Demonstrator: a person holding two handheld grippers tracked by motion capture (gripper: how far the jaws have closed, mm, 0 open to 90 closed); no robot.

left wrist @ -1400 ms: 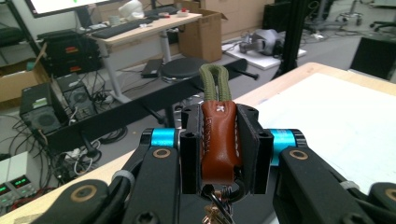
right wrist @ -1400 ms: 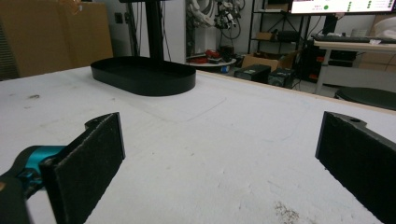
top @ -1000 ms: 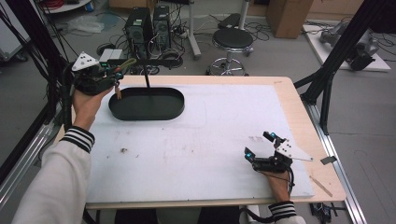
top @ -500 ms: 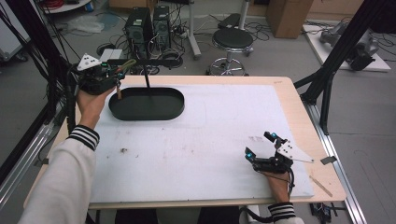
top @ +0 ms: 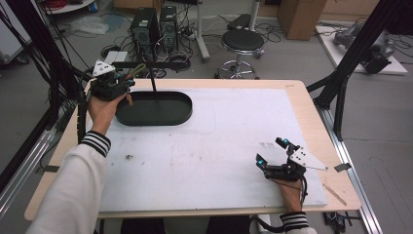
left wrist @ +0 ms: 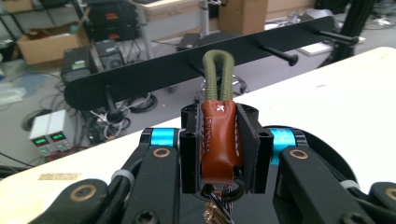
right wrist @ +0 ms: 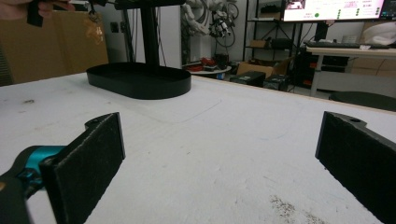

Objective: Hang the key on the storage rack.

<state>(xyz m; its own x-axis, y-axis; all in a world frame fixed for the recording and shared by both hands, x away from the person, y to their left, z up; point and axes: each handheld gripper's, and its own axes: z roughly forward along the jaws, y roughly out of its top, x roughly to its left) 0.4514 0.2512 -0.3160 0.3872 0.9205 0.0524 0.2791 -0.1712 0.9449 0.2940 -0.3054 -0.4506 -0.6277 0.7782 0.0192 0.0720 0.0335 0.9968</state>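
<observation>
Left hand-held gripper (left wrist: 219, 154) clamped on one brown leather key fob (left wrist: 219, 140) with green cord loop, at the surface's far-left corner by one black rack (top: 155, 105). Right hand-held gripper (top: 272, 152) jaws apart, empty, near-right edge. I count three pegs.

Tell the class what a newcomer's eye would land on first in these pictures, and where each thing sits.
First, the left gripper, raised at the table's far left corner, shut on a brown leather key fob whose olive cord loop points toward the pegs of a black hanger bar. Next, that rack's dark oval base tray on the white mat. Last, the right gripper resting open at the near right.
</observation>
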